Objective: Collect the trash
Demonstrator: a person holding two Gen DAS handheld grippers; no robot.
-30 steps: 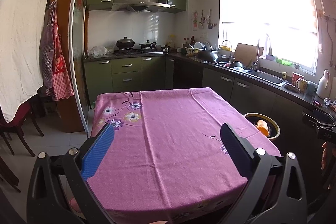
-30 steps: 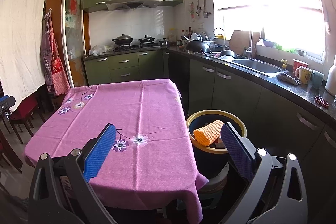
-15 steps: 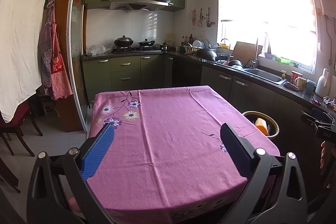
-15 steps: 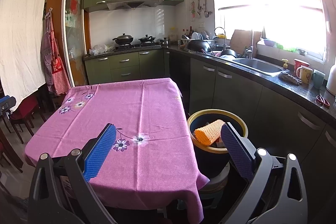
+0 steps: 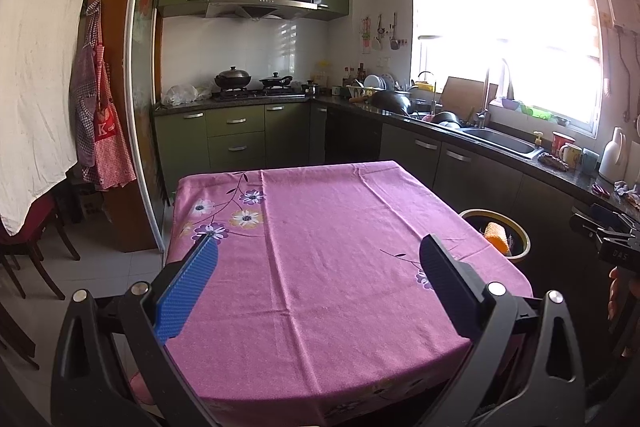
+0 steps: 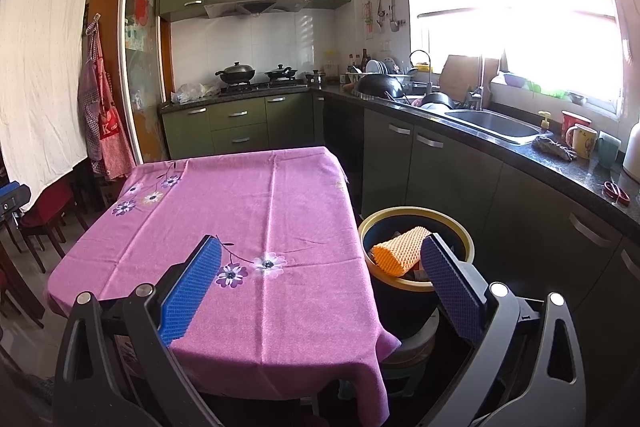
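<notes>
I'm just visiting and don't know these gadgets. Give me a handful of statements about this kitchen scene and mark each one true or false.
1. Both sets of tongs are open and hold nothing. True: the left tongs and the right tongs each show a wide gap between the pads.
2. The orange foam net lies on the tablecloth. False: it sits in the trash bin beside the table.
3. The pink tablecloth has flowers printed on it. True.
4. The trash bin stands on the counter. False: it is down beside the table, in front of the cabinets.
5. Two pots sit on the stove. True.
</notes>
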